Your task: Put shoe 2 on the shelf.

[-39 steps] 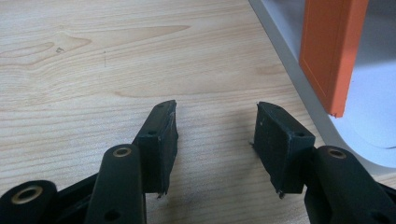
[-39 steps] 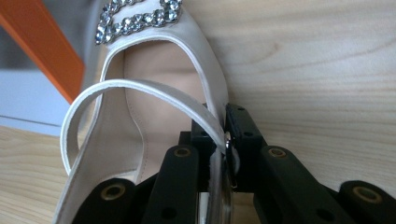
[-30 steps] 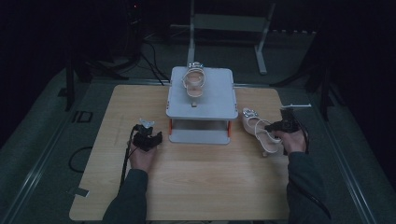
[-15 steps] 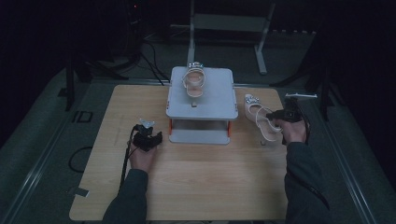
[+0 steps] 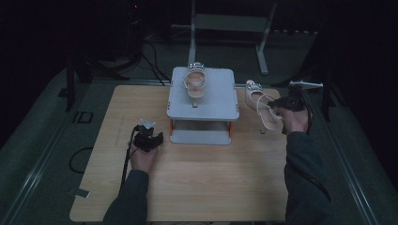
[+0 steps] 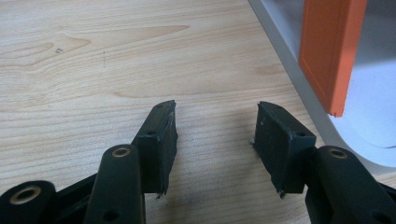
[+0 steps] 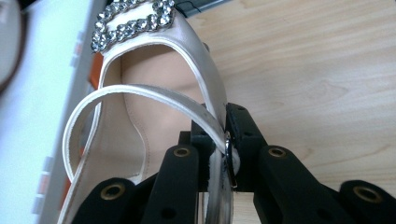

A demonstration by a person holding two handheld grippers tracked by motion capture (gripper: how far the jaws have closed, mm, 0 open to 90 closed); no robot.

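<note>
The sandal [image 5: 259,104] hangs from your right gripper [image 5: 281,104], clear of the table [image 5: 211,187], off the right edge of the grey stand [image 5: 202,96]. In the right gripper view your jaws are clamped tight on the sandal's [image 7: 154,93] side wall and thin strap, with a small metal buckle pinched at the right pad. From there the shoe runs away from you: the open footbed lies ahead and left of the jaws, and the rhinestone buckle [image 7: 133,21] on the toe band sits at the far end. The stand's pale top passes along the left of the shoe, and bare wood lies to the right of the jaws.

Your left gripper [image 5: 149,138] rests low on the table, in front of the stand's left corner. Its jaws stand apart with nothing between them, just wood grain under the gap [image 6: 215,135]. To the right of its right jaw you have the stand's base and an orange leg [image 6: 329,51].

A second sandal [image 5: 195,80] sits on the stand's top, well apart from both your grippers
</note>
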